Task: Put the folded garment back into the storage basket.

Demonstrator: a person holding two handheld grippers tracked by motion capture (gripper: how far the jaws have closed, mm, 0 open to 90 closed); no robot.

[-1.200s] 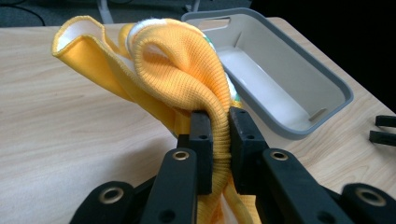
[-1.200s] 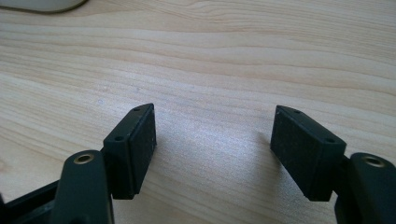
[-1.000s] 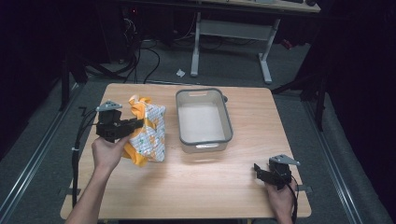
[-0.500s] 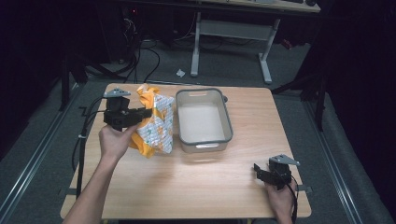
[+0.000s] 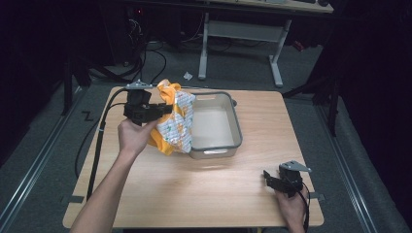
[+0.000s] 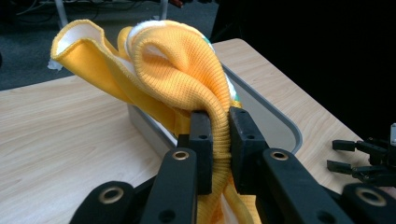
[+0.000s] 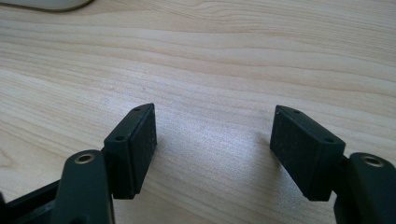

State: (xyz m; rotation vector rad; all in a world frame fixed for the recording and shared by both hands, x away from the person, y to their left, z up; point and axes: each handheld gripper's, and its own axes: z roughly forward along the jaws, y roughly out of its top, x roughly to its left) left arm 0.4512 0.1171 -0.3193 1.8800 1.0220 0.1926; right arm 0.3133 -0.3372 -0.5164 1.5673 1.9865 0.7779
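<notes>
Cloth (image 5: pixel 174 120), yellow with a printed white side, is now higher and closer to the grey tray (image 5: pixel 238 127) than a second ago; it hangs just over the tray's left wall. I judge it is being carried into the tray. The left tongs (image 5: pixel 163 108) are clamped on a yellow fold of it. The right tongs (image 5: pixel 266 176) rest apart on the surface (image 5: pixel 194 184), unmoved. I count one cloth, one tray, two tongs.
</notes>
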